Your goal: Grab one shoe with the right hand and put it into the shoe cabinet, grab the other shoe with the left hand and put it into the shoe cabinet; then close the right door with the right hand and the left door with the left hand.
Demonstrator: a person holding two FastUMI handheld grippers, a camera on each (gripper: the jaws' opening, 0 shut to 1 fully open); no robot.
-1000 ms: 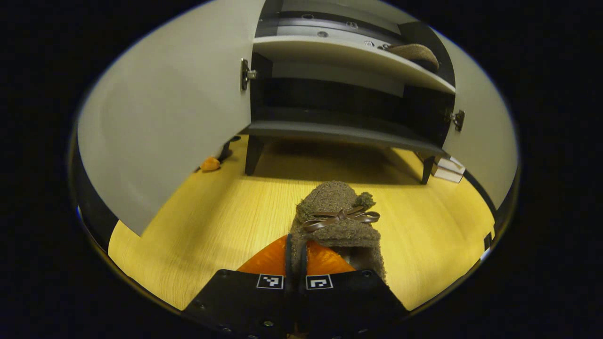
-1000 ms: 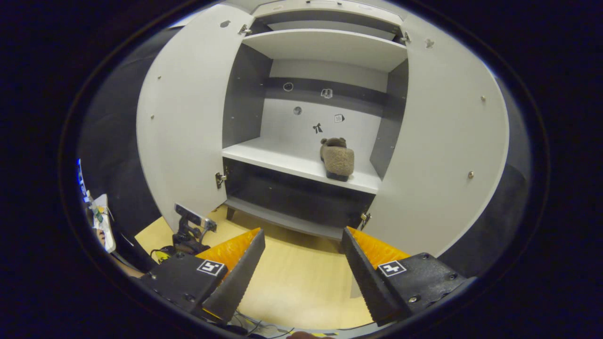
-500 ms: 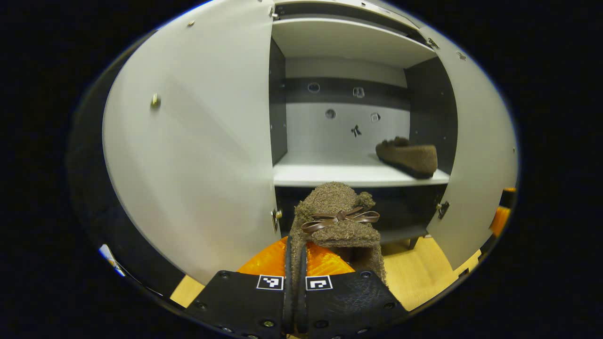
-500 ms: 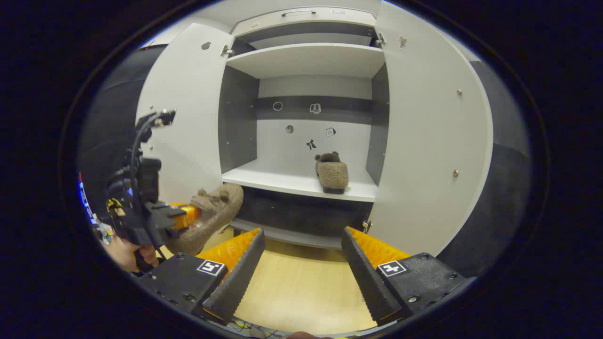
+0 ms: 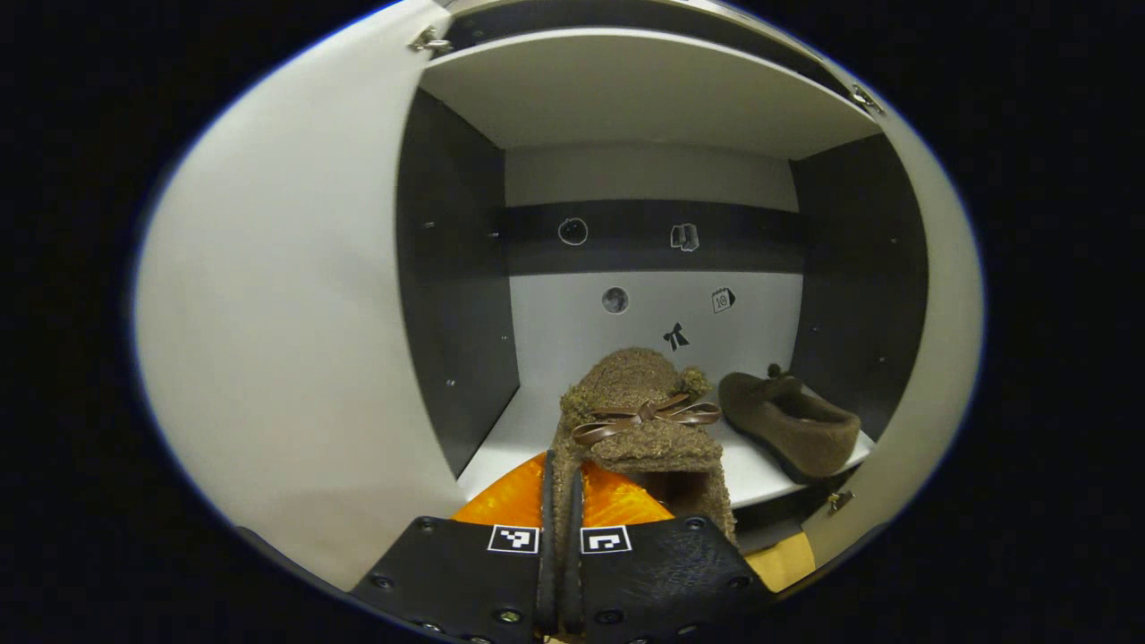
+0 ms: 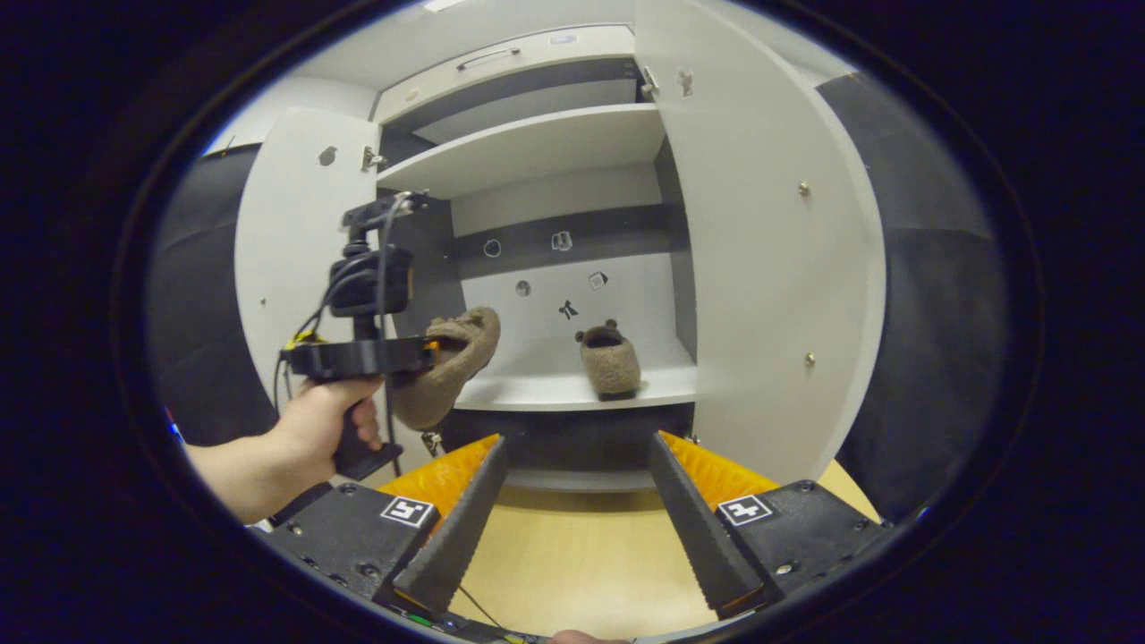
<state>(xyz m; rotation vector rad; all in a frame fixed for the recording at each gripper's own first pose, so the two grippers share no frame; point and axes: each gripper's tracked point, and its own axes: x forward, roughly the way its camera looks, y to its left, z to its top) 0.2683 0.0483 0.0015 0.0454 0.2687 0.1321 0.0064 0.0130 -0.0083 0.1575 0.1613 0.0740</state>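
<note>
A white shoe cabinet (image 5: 268, 313) stands open, both doors swung out. In the left gripper view, the left gripper (image 5: 562, 501) has its fingers closed on the rim of a fuzzy brown slipper with a ribbon bow (image 5: 640, 420), its toe pointing into the cabinet. Past it, the second brown slipper (image 5: 787, 429) lies on the white middle shelf (image 5: 501, 438) near the right inner wall, heel toward the opening. Small dark stickers (image 5: 677, 336) dot the back panel. The right gripper view looks on from farther back and lower: its own right gripper (image 6: 572, 501) holds nothing, fingers spread wide above a pale wooden floor (image 6: 572, 572). To the left in this view, a person's hand (image 6: 322, 429) grips the handle of the left gripper (image 6: 428, 353), which carries its slipper (image 6: 452, 362) in the air just at the front edge of the middle shelf (image 6: 537, 389), beside the open left door (image 6: 286, 268). The placed slipper (image 6: 610, 362) sits on that shelf toward the right, near the open right door (image 6: 760, 268). This view also shows an upper shelf (image 6: 528, 148) and a drawer front with a handle (image 6: 487, 59) above it.
</note>
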